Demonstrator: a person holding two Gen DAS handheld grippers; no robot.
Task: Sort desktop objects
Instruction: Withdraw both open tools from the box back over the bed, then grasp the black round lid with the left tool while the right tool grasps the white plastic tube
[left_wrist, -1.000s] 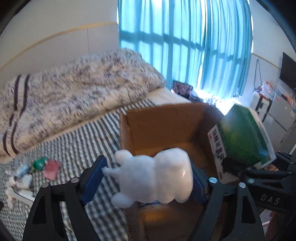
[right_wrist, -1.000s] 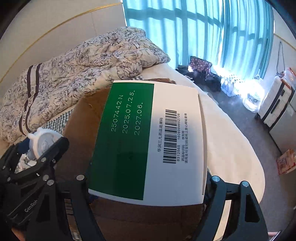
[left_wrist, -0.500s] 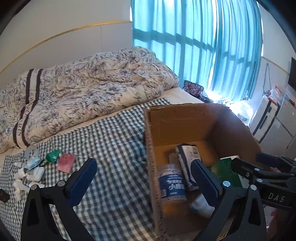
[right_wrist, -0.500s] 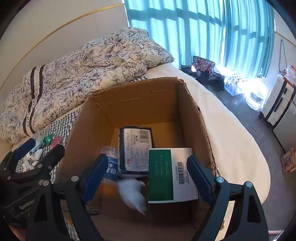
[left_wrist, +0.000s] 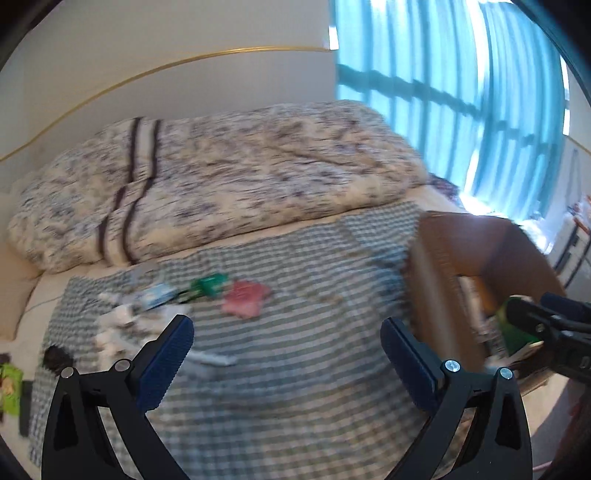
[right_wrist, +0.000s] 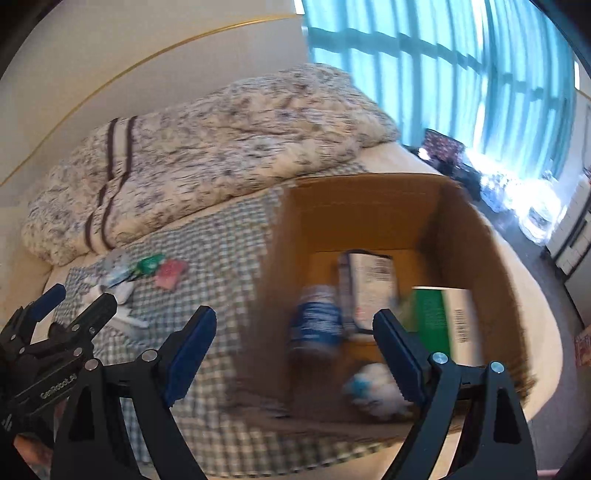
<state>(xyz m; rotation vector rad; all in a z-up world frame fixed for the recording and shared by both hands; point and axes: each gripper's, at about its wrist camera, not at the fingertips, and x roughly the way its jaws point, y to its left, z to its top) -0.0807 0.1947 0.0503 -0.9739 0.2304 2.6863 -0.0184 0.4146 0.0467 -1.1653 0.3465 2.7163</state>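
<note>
Checked bedspread (left_wrist: 295, 387), pink item (left_wrist: 244, 298) beyond empty, wide-apart left hand-held gripper (left_wrist: 286, 345).

Both wrist cameras look forward and down along their fingers across the bed (left_wrist: 280, 387). The left view faces the checked cloth (left_wrist: 295, 258), with the box (left_wrist: 480, 243) at its right edge. The right view looks closely into the box (right_wrist: 369, 206). Both views share cloth, box, quilt (left_wrist: 229, 173) and curtain (right_wrist: 443, 74).

Box (right_wrist: 369, 206): plain brown cardboard, matt, beyond the right fingers (right_wrist: 192, 339). Cloth (left_wrist: 295, 369) under the left fingers (left_wrist: 166, 354): woven check fabric, matt. Quilt (left_wrist: 221, 177) farther back: soft printed fabric. Fingers: black matt plastic, ribbed blue pads, bright metal screws.
</note>
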